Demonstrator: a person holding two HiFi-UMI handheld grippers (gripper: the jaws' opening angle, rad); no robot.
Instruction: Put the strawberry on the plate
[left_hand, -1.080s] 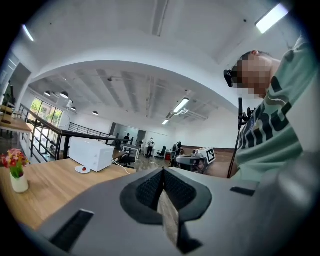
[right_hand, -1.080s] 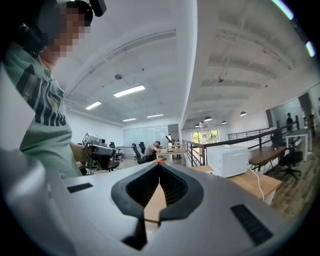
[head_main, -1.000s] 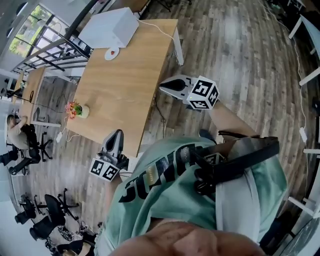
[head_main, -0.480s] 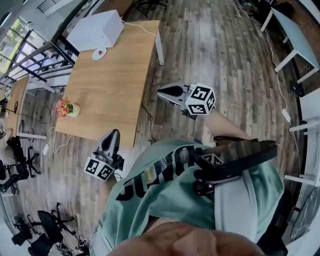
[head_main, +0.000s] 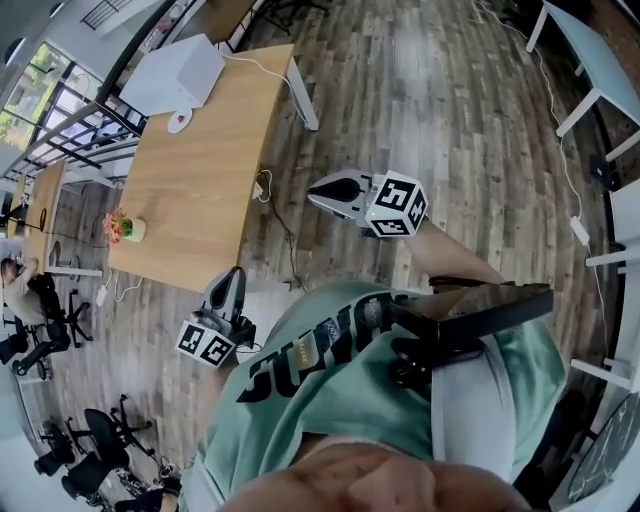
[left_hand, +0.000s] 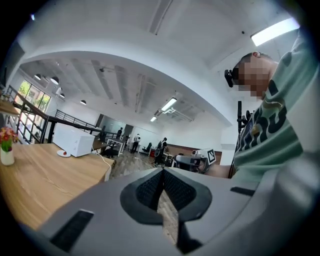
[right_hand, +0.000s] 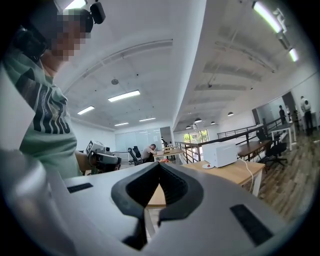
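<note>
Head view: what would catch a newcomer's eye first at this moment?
The person in a green shirt stands back from the wooden table, holding the left gripper and the right gripper out in front, both shut and empty. At the table's far end a white box stands beside a plate with a small red thing on it. A flower pot sits at the table's left edge.

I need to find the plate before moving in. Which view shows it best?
The head view: the plate shows from above, round, on the table beside the white box. Both gripper views show it only edge-on and tiny beside that box.
</note>
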